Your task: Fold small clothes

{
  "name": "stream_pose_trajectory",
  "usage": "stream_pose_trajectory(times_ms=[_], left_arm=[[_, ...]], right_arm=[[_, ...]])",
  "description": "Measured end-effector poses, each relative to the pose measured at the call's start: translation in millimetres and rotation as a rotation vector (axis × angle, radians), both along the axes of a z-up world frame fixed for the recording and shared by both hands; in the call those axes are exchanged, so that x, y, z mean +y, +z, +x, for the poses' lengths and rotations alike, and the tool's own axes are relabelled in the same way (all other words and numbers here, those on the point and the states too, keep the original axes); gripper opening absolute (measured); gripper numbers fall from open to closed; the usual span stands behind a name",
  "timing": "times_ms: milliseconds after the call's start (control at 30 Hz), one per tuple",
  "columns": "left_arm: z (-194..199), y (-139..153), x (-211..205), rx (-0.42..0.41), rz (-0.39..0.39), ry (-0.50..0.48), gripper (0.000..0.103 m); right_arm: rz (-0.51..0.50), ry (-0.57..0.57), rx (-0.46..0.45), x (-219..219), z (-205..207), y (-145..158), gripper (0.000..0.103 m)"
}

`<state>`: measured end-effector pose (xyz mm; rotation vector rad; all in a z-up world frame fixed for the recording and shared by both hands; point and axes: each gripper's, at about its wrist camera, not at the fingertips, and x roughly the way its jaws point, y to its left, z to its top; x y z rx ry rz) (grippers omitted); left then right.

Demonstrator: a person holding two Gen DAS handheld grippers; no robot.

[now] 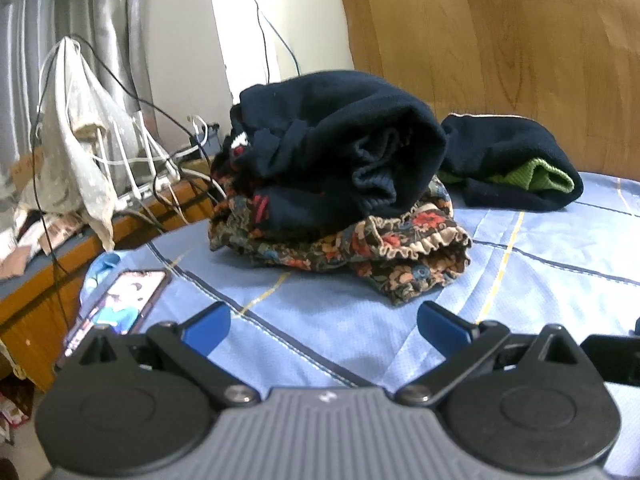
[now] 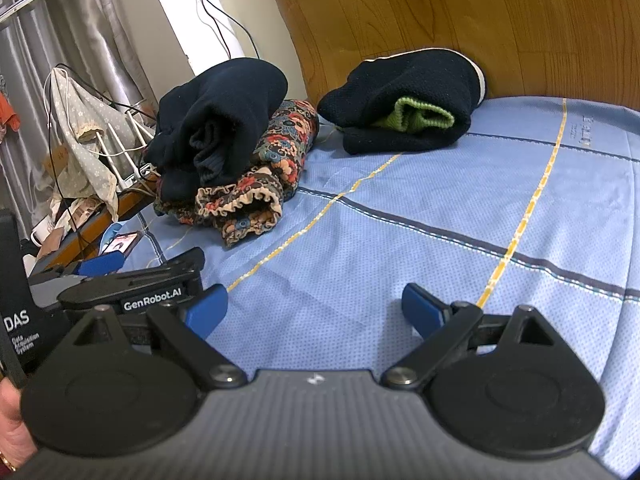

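Note:
A crumpled dark navy garment [image 1: 340, 148] lies on top of floral-print trousers [image 1: 384, 248] on the blue bed sheet [image 1: 540, 292]; the pile also shows in the right wrist view [image 2: 224, 128], with the floral trousers [image 2: 256, 196] under it. A folded navy garment with a green lining [image 1: 512, 164] lies near the headboard, and it shows in the right wrist view [image 2: 404, 104] too. My left gripper [image 1: 324, 328] is open and empty, low over the sheet in front of the pile. My right gripper [image 2: 316, 308] is open and empty over bare sheet, to the right of the left gripper's body [image 2: 132, 284].
A phone [image 1: 120, 300] with a lit screen lies at the bed's left edge. A wooden side table [image 1: 132, 216] with cables, chargers and a hanging cloth bag [image 1: 76, 128] stands left of the bed. A wooden headboard [image 1: 500, 32] rises behind the clothes.

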<state>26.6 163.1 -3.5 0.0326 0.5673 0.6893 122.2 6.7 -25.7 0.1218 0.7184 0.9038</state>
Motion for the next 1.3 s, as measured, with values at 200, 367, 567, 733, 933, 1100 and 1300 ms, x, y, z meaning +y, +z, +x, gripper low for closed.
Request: stream_pose_trajectory(times_ms=[200, 367, 567, 733, 933, 1100, 1300], left_arm=[[-1.5, 2.0, 0.5, 0.003, -0.002, -0.014, 0.103], [-3.8, 6.8, 7.2, 0.001, -0.076, 0.008, 0.103], [-2.6, 10.2, 4.6, 0.027, -0.093, -0.003, 0.103], [-1.6, 13.5, 0.1, 0.033, -0.070, -0.005, 0.103], [-1.4, 17.8, 1.6, 0.034, -0.059, 0.010, 0.103], [-1.8, 21.4, 0.7, 0.033, -0.032, 0.023, 0.103], [-2.0, 25.2, -2.7, 0.044, -0.030, 0.021, 0.103]], right_arm=[[0.006, -0.002, 0.007, -1.0, 0.2, 0.3, 0.096], [0.013, -0.004, 0.016, -1.6, 0.9, -0.2, 0.096], [0.018, -0.004, 0.021, -2.8, 1.4, -0.1, 0.096], [0.021, -0.004, 0.024, -3.2, 1.4, 0.1, 0.096], [0.023, -0.004, 0.026, -3.4, 1.9, -0.3, 0.096], [0.026, -0.004, 0.029, -3.9, 1.9, -0.2, 0.096], [0.030, -0.002, 0.033, -4.4, 1.8, -0.2, 0.096]])
